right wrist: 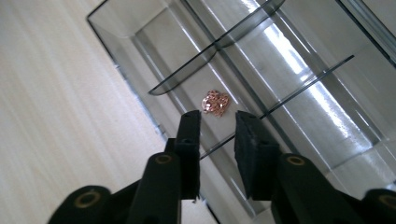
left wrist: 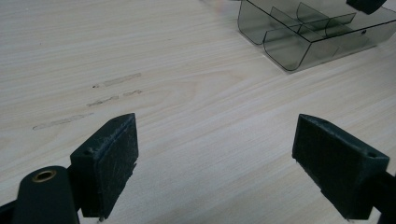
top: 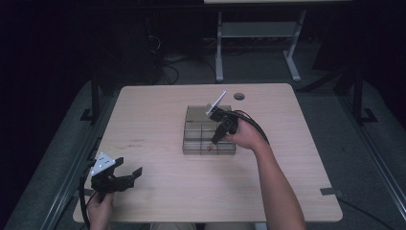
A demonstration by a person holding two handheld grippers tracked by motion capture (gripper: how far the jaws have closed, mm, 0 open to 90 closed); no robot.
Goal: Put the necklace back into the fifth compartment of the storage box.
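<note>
My right gripper [top: 216, 139] hangs over the clear smoke-grey plastic organiser box with divided compartments [top: 191, 146], near the middle of the pale wood-grain table [top: 158, 191]. It points steeply down into the near row of compartments. In the right gripper view its two black jaws stand a little apart with nothing between them; the pads [right wrist: 189, 140] press on nothing.

The small pink-copper crumpled bead-like piece [right wrist: 215, 102] lies on the floor of one compartment, just beyond the jaw tips and free of them. In the high view I make it out as a faint pink speck [top: 209, 148] in the front row of the box, about midway along it, just below the gripper tips. A curved divider wall [right wrist: 187, 77] stands on the far side of the piece, and a straight thin divider [right wrist: 308, 84] runs off to the right of it. I cannot tell its exact material; it is too small.

My left gripper [top: 130, 176] sits low at the near left part of the table, well apart from the box. In the left gripper view its jaws are spread wide, with bare tabletop between them and the box [left wrist: 299, 42] in the far upper right. Faint scuff marks [left wrist: 116, 80] show on the wood ahead of it.
</note>
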